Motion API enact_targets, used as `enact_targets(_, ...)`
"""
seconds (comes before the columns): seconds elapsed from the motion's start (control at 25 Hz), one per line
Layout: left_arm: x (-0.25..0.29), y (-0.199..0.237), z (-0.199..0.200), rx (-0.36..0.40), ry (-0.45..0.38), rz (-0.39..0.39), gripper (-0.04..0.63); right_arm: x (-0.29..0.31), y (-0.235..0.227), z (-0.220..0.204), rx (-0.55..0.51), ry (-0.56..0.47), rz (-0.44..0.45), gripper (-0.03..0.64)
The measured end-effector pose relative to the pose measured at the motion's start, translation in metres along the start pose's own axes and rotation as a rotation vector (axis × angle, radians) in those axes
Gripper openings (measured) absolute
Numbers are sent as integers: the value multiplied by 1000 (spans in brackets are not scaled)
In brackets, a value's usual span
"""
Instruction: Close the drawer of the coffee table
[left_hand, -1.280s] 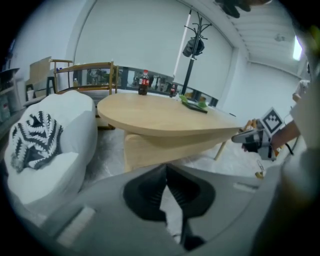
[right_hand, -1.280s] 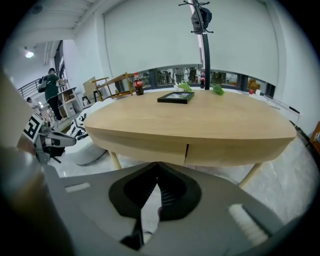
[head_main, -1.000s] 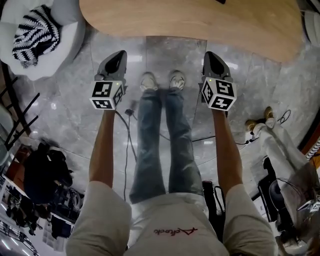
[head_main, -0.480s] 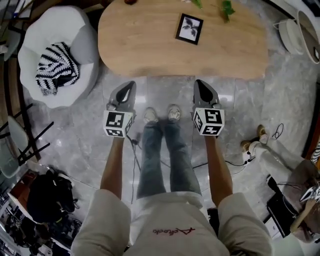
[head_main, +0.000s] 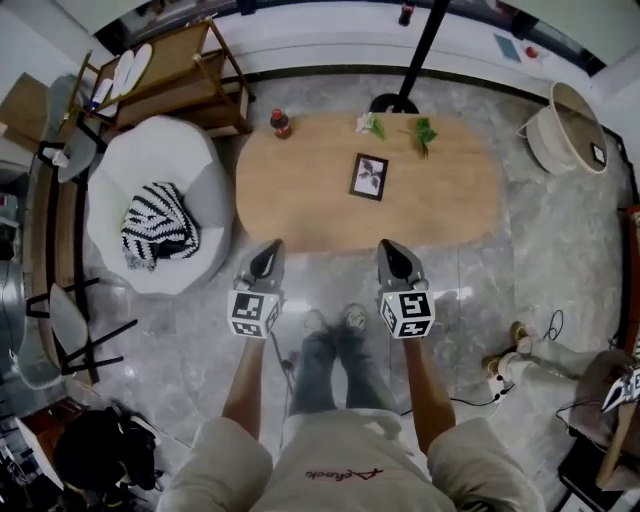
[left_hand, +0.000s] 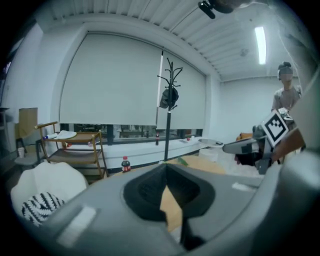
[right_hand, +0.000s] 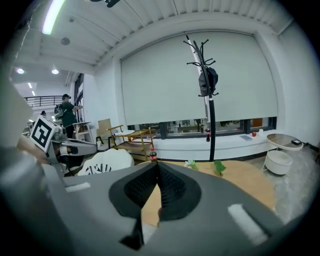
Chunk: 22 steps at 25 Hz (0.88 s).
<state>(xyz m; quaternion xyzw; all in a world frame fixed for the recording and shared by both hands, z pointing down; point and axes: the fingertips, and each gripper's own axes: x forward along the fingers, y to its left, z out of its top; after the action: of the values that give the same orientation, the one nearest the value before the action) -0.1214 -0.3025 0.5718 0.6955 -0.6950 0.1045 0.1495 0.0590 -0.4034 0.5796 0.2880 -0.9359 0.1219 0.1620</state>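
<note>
Rising since a second ago, I now see the whole oval desk (head_main: 300, 190), where only its near edge showed; its drawer I cannot make out from above. Left hand-held gripper (head_main: 269, 246) and right hand-held gripper (head_main: 386, 245) hang at the desk's near edge, jaws together, empty. Picture frame (head_main: 369, 176), unseen a second ago, lies mid-desk.

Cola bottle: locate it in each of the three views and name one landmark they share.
Head view: bottle upper middle, on the table's far left corner.
Left gripper view: bottle low, left of centre.
Right gripper view: bottle near centre, slightly left.
Shared landmark: coat stand, to the right of the bottle in every view.
</note>
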Motion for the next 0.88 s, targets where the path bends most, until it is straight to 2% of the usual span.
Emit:
enact_targets(0.32, -40, -15, 53, 0, -39, 36, 2, -46, 4, 58, -17, -54, -7, 3)
enact_targets(0.68, -66, -18, 147, 22, -115, 64, 2, -84, 6, 130, -33, -106, -12, 3)
enact_targets(0.88, -84, -21, 184, 33, -145, 65, 2, -105, 13, 159, -38, -122, -18, 3)
